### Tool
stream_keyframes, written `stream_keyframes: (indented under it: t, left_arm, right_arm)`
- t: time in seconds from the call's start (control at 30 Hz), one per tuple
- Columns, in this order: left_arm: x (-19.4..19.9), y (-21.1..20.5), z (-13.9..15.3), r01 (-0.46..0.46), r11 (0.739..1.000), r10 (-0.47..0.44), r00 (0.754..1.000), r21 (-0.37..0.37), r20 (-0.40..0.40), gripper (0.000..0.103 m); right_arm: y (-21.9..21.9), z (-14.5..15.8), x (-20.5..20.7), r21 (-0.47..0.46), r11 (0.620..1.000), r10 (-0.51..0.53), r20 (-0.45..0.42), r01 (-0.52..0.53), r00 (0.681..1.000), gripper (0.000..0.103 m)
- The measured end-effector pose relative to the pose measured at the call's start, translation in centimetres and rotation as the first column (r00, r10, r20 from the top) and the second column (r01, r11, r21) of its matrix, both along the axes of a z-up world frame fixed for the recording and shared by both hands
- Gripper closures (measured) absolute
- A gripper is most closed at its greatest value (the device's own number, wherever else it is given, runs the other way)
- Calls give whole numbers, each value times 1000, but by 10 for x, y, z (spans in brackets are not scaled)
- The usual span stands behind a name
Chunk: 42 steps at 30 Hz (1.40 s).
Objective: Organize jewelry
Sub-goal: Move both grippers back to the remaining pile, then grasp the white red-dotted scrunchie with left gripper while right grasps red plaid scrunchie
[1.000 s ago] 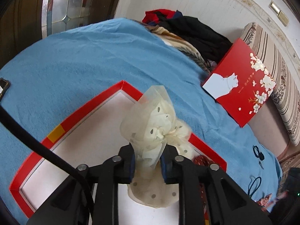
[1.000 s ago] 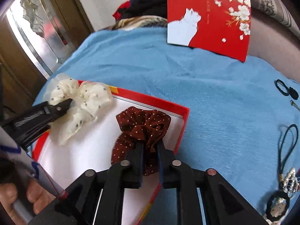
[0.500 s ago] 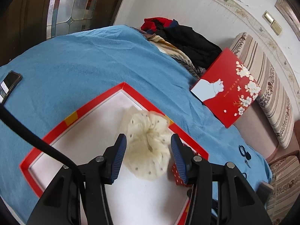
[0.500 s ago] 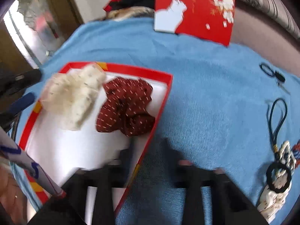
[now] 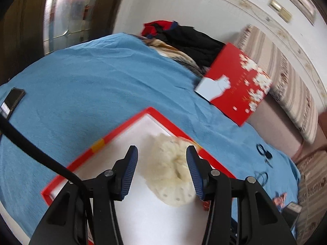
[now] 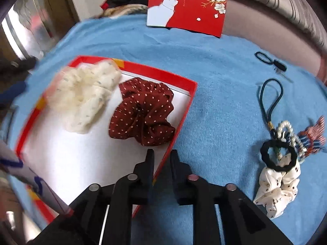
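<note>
Two scrunchies lie inside the red box (image 6: 185, 110) on the blue blanket (image 6: 220, 94): the cream scrunchie (image 6: 83, 100) near the box's far left corner, the maroon scrunchie (image 6: 143, 112) just beside it against the right wall. The left gripper (image 5: 161, 163) hangs above the cream one with its jaws released and clear of the fabric. The right gripper (image 6: 161, 159) sits over the box's right wall, its jaws opening with nothing between them. Unsorted pieces remain near the blanket's right edge: a white scrunchie (image 6: 278, 187), a black hair tie (image 6: 279, 158) lying on it, a pearl piece (image 6: 286, 130), a corded tassel charm (image 6: 271, 102), and farther back a small black band (image 6: 263, 57). The box lid (image 6: 188, 4) leans at the far edge. Risks, as judged: the heaped pieces overlap, so a pinch on one could drag its neighbours or snag the cord; the thin band lies flat on soft cloth, so the jaws may nip the blanket instead; a low pass over the wall could tip the box.
</note>
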<state>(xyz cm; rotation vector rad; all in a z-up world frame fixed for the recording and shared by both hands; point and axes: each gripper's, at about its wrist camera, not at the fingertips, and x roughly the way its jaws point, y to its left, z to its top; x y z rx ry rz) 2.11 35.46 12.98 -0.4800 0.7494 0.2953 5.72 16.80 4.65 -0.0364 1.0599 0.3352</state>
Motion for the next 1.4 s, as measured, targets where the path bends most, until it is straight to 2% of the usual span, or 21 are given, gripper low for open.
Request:
stream_keyframes:
  t: [0.03, 0.1, 0.17, 0.23, 0.37, 0.5, 0.63, 0.77, 0.83, 0.97, 1.13, 1.17, 1.2, 1.23, 1.27, 1.33, 1.4]
  left_arm:
    - [-1, -9, 0, 27, 1000, -27, 1000, 0, 3, 55]
    - [-1, -30, 1, 80, 997, -80, 997, 7, 7, 55]
    - [-1, -60, 0, 162, 986, -162, 987, 28, 4, 55]
    - [-1, -85, -2, 227, 974, -227, 974, 25, -1, 55]
    - [5, -139, -17, 357, 932, -359, 933, -62, -25, 54]
    - [14, -193, -46, 449, 886, -460, 882, -115, -99, 54]
    - [21, -241, -71, 509, 852, -523, 835, -122, -169, 54]
    - [25, -269, -93, 550, 824, -567, 799, -137, -200, 44]
    - [29, -274, -99, 554, 820, -572, 794, -141, -205, 42]
    - [34, -275, -104, 558, 816, -578, 794, -152, -189, 34]
    - [38, -281, -105, 575, 807, -591, 785, -138, -185, 33]
    - [38, -283, -105, 572, 811, -585, 788, -122, -192, 43]
    - [39, -285, -105, 570, 816, -577, 791, -98, -204, 54]
    - [41, -289, -105, 577, 813, -577, 785, -75, -224, 79]
    - [42, -289, -104, 582, 811, -579, 780, -65, -236, 91]
    - [39, -288, -100, 586, 806, -588, 778, -80, -221, 95]
    - [33, -287, -91, 595, 796, -604, 772, -110, -196, 95]
  right_arm:
    - [-12, 7, -4, 33, 999, -15, 13, 14, 1000, 71]
    - [-47, 24, -17, 80, 996, -53, 62, 48, 997, 53]
    - [-85, 35, -28, 89, 993, -87, 100, 78, 991, 48]
    - [-133, 40, -35, 64, 989, -140, 131, 132, 982, 48]
    - [-216, 37, -35, 16, 966, -257, 143, 257, 956, 47]
    - [-297, 27, -35, 50, 914, -406, 119, 403, 906, 47]
    - [-352, 18, -27, 112, 870, -489, 89, 479, 867, 47]
    - [-375, 12, -3, 198, 847, -509, 42, 493, 859, 47]
    - [-375, 16, 14, 213, 854, -494, 55, 474, 867, 47]
    - [-365, 19, 47, 191, 887, -445, 110, 420, 889, 36]
    - [-353, -4, 69, 141, 909, -406, 79, 393, 910, 36]
    - [-350, -8, 72, 128, 915, -393, 75, 382, 917, 40]
    - [-347, -10, 73, 110, 922, -380, 74, 371, 922, 60]
    - [-345, -12, 75, 98, 926, -373, 71, 365, 925, 74]
    - [-344, -13, 75, 92, 927, -369, 63, 363, 927, 87]
    - [-345, -10, 74, 101, 921, -385, 68, 377, 920, 90]
    - [-349, -2, 70, 120, 911, -406, 86, 395, 910, 92]
